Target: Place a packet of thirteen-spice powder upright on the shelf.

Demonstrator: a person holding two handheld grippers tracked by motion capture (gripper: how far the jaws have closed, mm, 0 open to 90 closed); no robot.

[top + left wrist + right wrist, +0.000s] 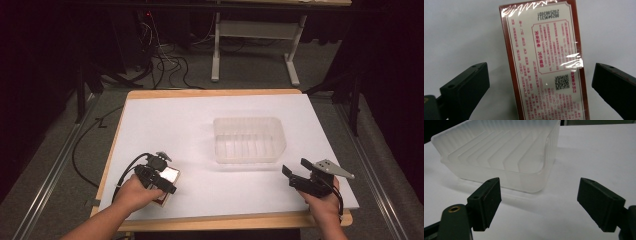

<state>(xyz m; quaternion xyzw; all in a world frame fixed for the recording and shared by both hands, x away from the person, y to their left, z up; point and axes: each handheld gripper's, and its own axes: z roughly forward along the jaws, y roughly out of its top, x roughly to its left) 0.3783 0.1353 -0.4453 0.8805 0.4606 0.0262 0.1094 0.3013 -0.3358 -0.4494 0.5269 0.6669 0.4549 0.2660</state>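
Note:
A flat box (546, 62) with a dark red border, red print and shiny wrap lies on the white table top; in the high view the box (169, 176) is at the front left. My left gripper (161, 176) hovers over it, open, with a jaw on each side and a gap to both. In the left gripper view the gripper (541, 87) straddles the box without touching. A clear ribbed plastic tub (249, 140) sits empty at the table's middle. My right gripper (296, 172) is open at the front right, pointing at the tub (499, 155) with nothing between its jaws (537, 202).
The white sheet (165, 125) covers a wooden table whose front edge (225, 220) is near both hands. Cables (165, 65) and a table frame (255, 45) lie on the floor beyond the far edge.

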